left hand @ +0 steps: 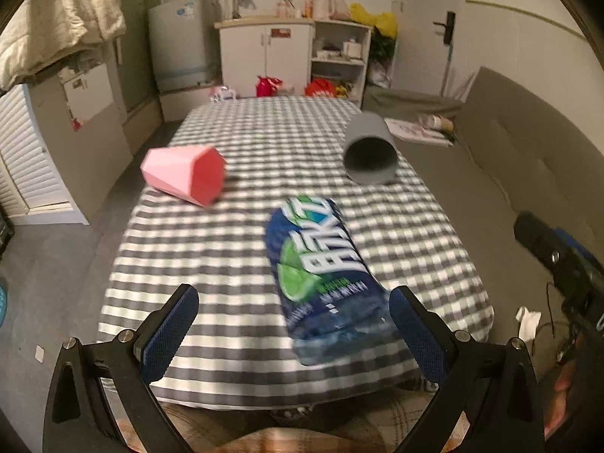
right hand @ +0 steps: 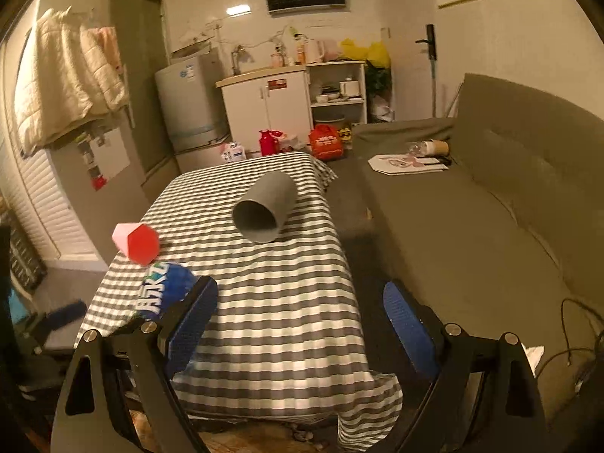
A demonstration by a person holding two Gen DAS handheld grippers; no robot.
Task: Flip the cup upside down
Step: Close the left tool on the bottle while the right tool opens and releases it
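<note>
A grey cup (left hand: 370,151) (right hand: 264,207) lies on its side on the checked table (left hand: 234,249) (right hand: 287,302), its mouth facing me. A pink faceted cup (left hand: 183,173) (right hand: 136,242) also lies on its side, further left. My left gripper (left hand: 294,324) hovers open over the table's near edge, nothing between its fingers. My right gripper (right hand: 302,317) hangs open above the near right part of the table, short of the grey cup. In the left wrist view the right gripper (left hand: 562,264) shows at the right edge, its jaws unclear.
A blue and green snack bag (left hand: 321,279) (right hand: 162,290) lies flat near the front of the table. A grey sofa (right hand: 472,226) with papers (right hand: 407,162) runs along the right. White cabinets (left hand: 264,56) and a fridge (left hand: 181,41) stand behind.
</note>
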